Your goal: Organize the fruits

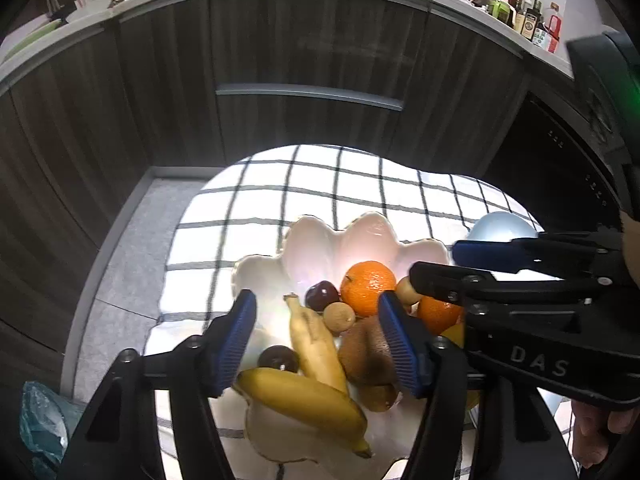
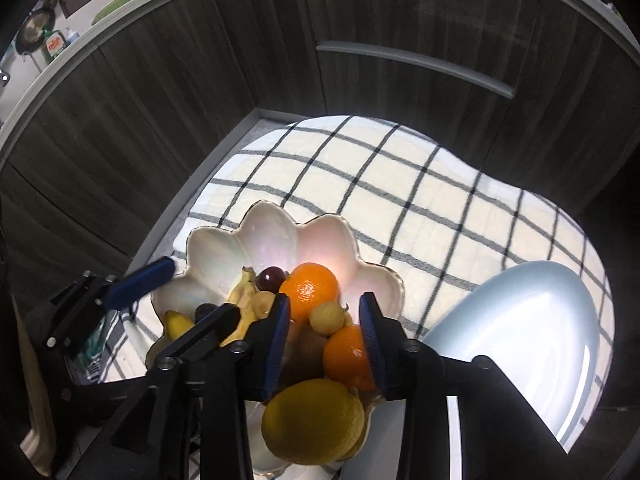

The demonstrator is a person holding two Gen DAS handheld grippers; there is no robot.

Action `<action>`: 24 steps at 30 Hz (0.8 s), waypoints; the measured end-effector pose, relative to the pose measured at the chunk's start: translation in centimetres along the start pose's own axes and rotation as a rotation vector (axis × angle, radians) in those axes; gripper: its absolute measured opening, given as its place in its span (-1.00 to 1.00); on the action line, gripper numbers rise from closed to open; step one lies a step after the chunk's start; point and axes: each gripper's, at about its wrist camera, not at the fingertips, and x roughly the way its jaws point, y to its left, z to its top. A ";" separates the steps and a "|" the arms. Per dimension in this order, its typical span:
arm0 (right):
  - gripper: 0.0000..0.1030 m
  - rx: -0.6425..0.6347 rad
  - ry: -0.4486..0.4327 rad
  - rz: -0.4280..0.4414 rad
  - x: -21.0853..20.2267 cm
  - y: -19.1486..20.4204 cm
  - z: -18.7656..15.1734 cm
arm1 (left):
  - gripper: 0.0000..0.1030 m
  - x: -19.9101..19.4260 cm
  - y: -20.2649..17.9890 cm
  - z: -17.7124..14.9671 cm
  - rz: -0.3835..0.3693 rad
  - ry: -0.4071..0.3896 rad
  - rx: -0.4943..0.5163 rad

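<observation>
A white shell-shaped bowl (image 1: 320, 240) (image 2: 256, 236) on a checked cloth holds two bananas (image 1: 304, 396), two oranges (image 1: 368, 288) (image 2: 310, 292), kiwis (image 1: 364, 352), dark plums (image 1: 322, 295), small round tan fruits (image 2: 328, 318) and a lemon (image 2: 314, 426). My left gripper (image 1: 318, 340) is open above the bananas and a kiwi. My right gripper (image 2: 324, 340) is open above the bowl, its pads either side of the nearer orange (image 2: 346, 356) and a kiwi. Neither holds anything. An empty pale blue plate (image 2: 528, 340) (image 1: 500, 226) lies right of the bowl.
The checked cloth (image 2: 400, 184) covers a small table. Dark wood cabinets (image 1: 304, 52) with a bar handle stand behind. A counter (image 1: 528, 20) above carries bottles and dishes. Grey floor (image 1: 128, 260) and a teal bag (image 1: 40, 420) are at the left.
</observation>
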 end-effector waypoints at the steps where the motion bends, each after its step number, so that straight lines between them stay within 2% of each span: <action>1: -0.10 0.005 -0.008 -0.009 -0.3 0.0 -0.1 | 0.32 -0.3 0.0 0.0 0.006 -0.005 0.002; 7: 0.16 0.065 -0.065 -0.074 -2.7 -0.1 -1.1 | 0.63 -1.9 0.2 0.0 0.047 -0.018 0.003; 9: 0.18 0.085 -0.089 -0.093 -3.8 0.1 -1.7 | 0.71 -2.8 0.1 -0.1 0.052 -0.028 0.009; 16: 0.25 0.152 -0.169 -0.190 -8.9 1.4 -4.9 | 0.79 -6.6 -0.7 -1.2 0.045 -0.036 0.022; 18: 0.27 0.166 -0.188 -0.225 -10.5 1.7 -5.8 | 0.80 -7.9 -1.0 -1.6 0.046 -0.051 0.031; 21: 0.42 0.207 -0.219 -0.265 -13.1 2.1 -7.7 | 0.87 -10.2 -1.5 -2.5 0.057 -0.080 0.042; 24: 0.44 0.232 -0.247 -0.283 -15.3 2.5 -9.3 | 0.91 -12.7 -2.0 -3.5 0.061 -0.109 0.058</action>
